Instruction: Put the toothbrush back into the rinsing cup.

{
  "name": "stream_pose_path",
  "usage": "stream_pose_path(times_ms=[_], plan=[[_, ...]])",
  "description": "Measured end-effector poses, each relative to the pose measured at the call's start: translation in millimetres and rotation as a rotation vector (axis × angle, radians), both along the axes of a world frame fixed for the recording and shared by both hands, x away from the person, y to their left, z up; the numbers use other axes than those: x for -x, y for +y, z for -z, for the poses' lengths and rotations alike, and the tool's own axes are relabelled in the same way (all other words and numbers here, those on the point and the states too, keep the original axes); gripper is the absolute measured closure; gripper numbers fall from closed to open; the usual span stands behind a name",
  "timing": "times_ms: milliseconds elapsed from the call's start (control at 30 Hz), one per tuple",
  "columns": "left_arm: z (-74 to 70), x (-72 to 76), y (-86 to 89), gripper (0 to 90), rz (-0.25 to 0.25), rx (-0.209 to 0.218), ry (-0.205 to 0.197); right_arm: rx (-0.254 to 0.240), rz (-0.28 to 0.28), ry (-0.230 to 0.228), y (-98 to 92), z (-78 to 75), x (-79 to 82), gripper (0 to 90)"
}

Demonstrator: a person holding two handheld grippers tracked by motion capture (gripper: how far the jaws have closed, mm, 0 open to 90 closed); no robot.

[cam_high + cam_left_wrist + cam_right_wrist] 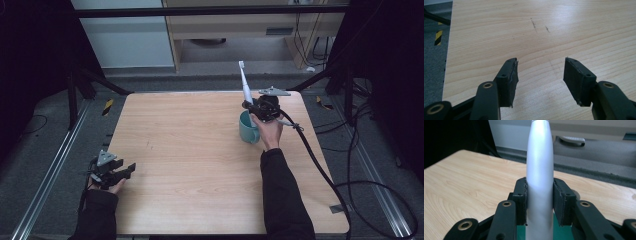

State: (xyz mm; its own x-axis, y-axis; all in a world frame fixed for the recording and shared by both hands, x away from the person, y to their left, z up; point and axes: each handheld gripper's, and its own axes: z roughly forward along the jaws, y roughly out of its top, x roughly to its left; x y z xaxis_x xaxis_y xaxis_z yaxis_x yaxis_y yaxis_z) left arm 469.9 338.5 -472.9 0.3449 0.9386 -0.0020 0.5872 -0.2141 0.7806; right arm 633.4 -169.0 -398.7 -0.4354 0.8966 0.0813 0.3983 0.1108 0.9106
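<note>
Two claws: right claw (pixel 248 106) gripping toothbrush (pixel 244 82) above mug (pixel 247 128); left claw (pixel 131 168) open near table edge (pixel 114 145).

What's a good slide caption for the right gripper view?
Right gripper clamps white electric toothbrush upright above teal mug.

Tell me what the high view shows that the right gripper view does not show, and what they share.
High view alone: the brush head at the top of the toothbrush, the whole teal mug under the right gripper, and the left gripper open at the table's left edge. Right gripper view alone: both pads pressing on the white handle. Both share: the toothbrush upright in that grip, above the mug, over the wooden table.
</note>
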Motion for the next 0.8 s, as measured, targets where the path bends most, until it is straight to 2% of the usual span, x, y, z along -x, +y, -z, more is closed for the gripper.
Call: stream_pose_path(times_ms=[233, 333, 533, 700, 800], plan=[[-0.1, 0.0, -0.3, 44.8, -0.001, -0.001, 0.000, 0.025, 0.001, 0.042, 1.8, 11.9, 1.7, 66.4], [-0.2, 0.0, -0.4, 44.8, 0.000, -0.001, 0.000, 0.057, -0.004, 0.051, 4.0, 15.8, 2.1, 66.4], [-0.6, 0.4, -0.5, 44.7, -0.001, 0.000, -0.001, 0.067, -0.005, 0.074, 6.9, 19.8, 1.9, 66.2], [-0.6, 0.4, -1.0, 44.8, 0.000, -0.001, 0.000, 0.112, -0.006, 0.106, 8.1, 23.3, 3.1, 66.1], [-0.6, 0.4, -1.3, 44.7, 0.000, -0.002, -0.001, 0.100, -0.005, 0.109, 6.0, 25.1, 4.9, 66.0]])
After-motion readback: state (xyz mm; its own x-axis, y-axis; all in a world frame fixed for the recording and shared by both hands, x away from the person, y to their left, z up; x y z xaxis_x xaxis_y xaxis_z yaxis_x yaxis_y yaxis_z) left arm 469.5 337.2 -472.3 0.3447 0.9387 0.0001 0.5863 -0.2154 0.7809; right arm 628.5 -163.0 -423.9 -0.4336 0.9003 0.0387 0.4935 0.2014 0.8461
